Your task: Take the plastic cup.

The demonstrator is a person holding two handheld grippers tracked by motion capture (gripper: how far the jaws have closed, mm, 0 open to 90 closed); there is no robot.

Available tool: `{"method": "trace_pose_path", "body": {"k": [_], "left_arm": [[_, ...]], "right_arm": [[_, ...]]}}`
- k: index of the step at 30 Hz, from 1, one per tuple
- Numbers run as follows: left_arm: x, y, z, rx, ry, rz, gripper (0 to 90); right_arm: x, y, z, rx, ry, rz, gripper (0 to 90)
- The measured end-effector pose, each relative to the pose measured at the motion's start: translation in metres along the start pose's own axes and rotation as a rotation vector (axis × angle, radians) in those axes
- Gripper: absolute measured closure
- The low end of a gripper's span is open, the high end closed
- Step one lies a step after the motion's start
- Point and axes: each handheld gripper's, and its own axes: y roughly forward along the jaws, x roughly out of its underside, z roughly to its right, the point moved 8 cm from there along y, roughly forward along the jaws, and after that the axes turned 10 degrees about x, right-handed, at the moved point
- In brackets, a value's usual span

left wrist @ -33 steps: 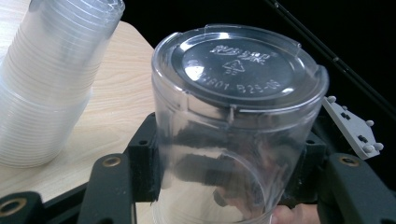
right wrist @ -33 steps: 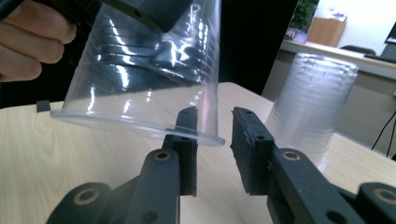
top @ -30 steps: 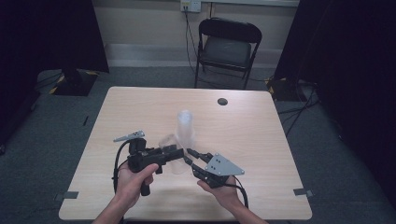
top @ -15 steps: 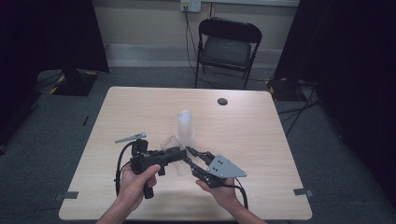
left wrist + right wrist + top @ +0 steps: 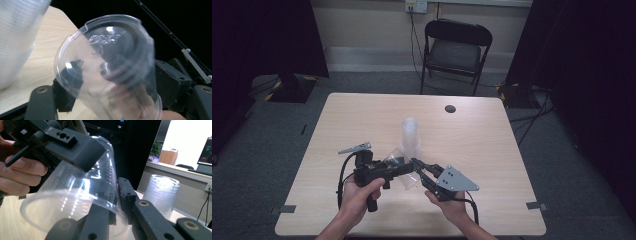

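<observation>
While the two grippers met over the near middle of the table (image 5: 472, 125), a clear plastic cup (image 5: 403, 167) lay tilted on its side between them, held above the tabletop. The right gripper (image 5: 418, 164) had just been closing, and its jaws were pinched together on the cup's rim, one jaw inside the mouth and one outside the wall, as the right gripper view showed (image 5: 117, 202). The left gripper (image 5: 404, 169) had just been opening; in the left gripper view its jaws stood apart on either side of the cup (image 5: 107, 67), and I could not tell whether the pads touched it. A stack of clear cups (image 5: 410, 136) stood upright just beyond the jaws, apart from the held cup.
</observation>
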Motion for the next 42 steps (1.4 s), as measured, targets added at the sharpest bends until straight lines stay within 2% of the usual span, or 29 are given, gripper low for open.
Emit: {"method": "trace_pose_path", "body": {"k": [6, 13, 16, 18, 20, 23, 27, 35, 38, 42], "left_arm": [[-0.003, -0.002, 0.0, -0.011, 0.034, -0.004, 23.6], [-0.009, -0.008, -0.001, -0.029, 0.046, 0.015, 22.5], [-0.015, -0.015, -0.003, -0.069, 0.088, 0.014, 22.0], [-0.019, -0.019, -0.003, -0.097, 0.111, 0.028, 22.0], [-0.021, -0.022, -0.003, -0.095, 0.113, 0.031, 22.0], [-0.02, -0.023, -0.005, -0.114, 0.14, 0.011, 21.3], [-0.018, -0.024, -0.012, -0.191, 0.197, -0.015, 19.7], [-0.019, -0.029, -0.015, -0.212, 0.228, -0.01, 18.0], [-0.017, -0.029, -0.016, -0.214, 0.216, -0.016, 19.3], [-0.015, -0.031, -0.018, -0.227, 0.239, -0.018, 20.4]], "right_arm": [[0.0, -0.001, 0.0, -0.008, -0.005, -0.003, 88.0], [0.002, -0.002, 0.0, -0.022, 0.013, -0.024, 89.0], [0.002, -0.002, 0.0, -0.027, 0.019, -0.038, 89.0], [0.005, -0.002, 0.0, -0.036, 0.036, -0.069, 89.2], [0.008, -0.001, 0.0, -0.047, 0.043, -0.086, 89.2], [0.01, -0.001, -0.001, -0.068, 0.053, -0.108, 89.3], [0.015, -0.001, 0.0, -0.094, 0.071, -0.153, 89.0], [0.03, -0.001, 0.005, -0.14, 0.098, -0.258, 88.7], [0.032, -0.002, 0.008, -0.161, 0.123, -0.294, 88.0], [0.035, -0.001, 0.013, -0.169, 0.156, -0.345, 88.8]]}}
